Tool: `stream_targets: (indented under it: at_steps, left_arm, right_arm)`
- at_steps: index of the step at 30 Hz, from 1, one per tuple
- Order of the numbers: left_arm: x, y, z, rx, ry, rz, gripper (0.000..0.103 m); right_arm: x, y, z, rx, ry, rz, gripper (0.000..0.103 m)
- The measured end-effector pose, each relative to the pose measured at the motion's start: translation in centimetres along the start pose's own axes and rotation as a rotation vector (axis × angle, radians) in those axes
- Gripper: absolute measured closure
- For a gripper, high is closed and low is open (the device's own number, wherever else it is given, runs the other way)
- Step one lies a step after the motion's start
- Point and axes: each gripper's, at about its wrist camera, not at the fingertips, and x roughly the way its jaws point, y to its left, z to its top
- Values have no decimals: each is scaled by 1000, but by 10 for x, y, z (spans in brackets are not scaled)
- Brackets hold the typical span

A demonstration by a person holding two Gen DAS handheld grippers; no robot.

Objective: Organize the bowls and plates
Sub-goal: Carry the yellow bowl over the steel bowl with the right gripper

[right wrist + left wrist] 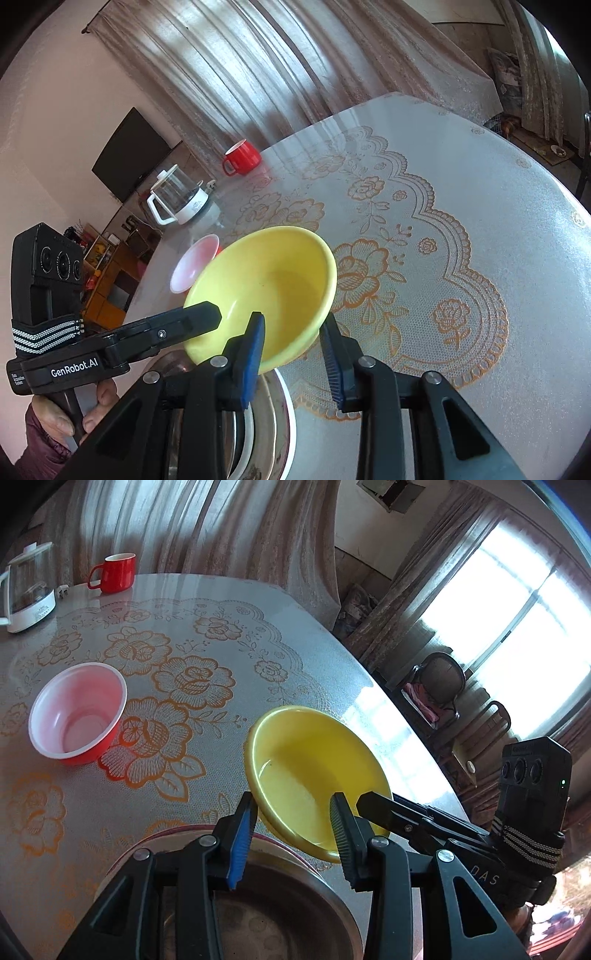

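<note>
Two grippers, left (pixel 293 818) and right (pixel 293 338), jaws each nipping the yellow plastic bowl's (pixel 314 771) rim, aloft near desk's (pixel 207 590) near edge | risk: uneven pull tilts bowl, slips onto steel pot (pixel 266 919) beneath.

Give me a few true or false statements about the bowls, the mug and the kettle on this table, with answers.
1. The left hand-held gripper and the right hand-held gripper both have the yellow bowl between their fingers. True.
2. The red mug sits inside the red bowl. False: they stand well apart.
3. The red bowl is upright and empty. True.
4. The kettle lies on its side. False: it stands upright.
</note>
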Motion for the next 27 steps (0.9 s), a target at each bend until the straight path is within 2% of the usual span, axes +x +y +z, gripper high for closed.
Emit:
stream_targets:
  at_steps: [13,22,27]
  left_arm:
    - [-51,-2,-34,0,-123,84,62]
    - [-78,1,-54,6,-177,125,62]
    - [-88,3,-64,-4,-190,124,62]
  right_arm:
    - [-9,34,-22,-56,12,59,72]
    - [-10,54,-37,-80,25,124,72]
    - [-9,64,-47,-100,44,135,72]
